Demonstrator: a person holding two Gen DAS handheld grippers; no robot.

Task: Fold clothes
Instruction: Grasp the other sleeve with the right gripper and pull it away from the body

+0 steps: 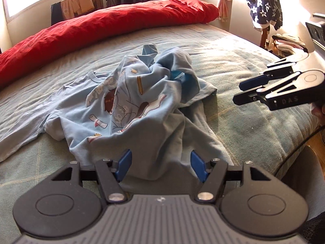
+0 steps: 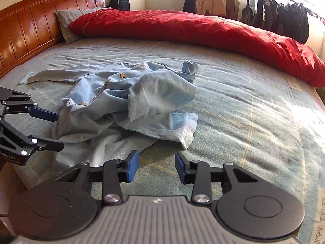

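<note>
A light blue long-sleeved shirt (image 1: 130, 105) with cartoon prints lies crumpled in a heap on the grey-green bedspread (image 1: 233, 61). It also shows in the right wrist view (image 2: 126, 101), one sleeve stretched out to the left. My left gripper (image 1: 160, 165) is open and empty, its blue pads on either side of the shirt's near hem. It also shows in the right wrist view (image 2: 59, 129) at the shirt's left edge. My right gripper (image 2: 156, 167) is open and empty, just short of the shirt's near edge; it shows from the side in the left wrist view (image 1: 236, 92).
A rolled red duvet (image 2: 203, 30) runs along the far side of the bed. A wooden headboard (image 2: 26, 24) and grey pillow (image 2: 67, 20) stand at the left. Dark clothes hang on a rack (image 2: 284, 16). A star-print garment (image 1: 264, 4) hangs beside the bed.
</note>
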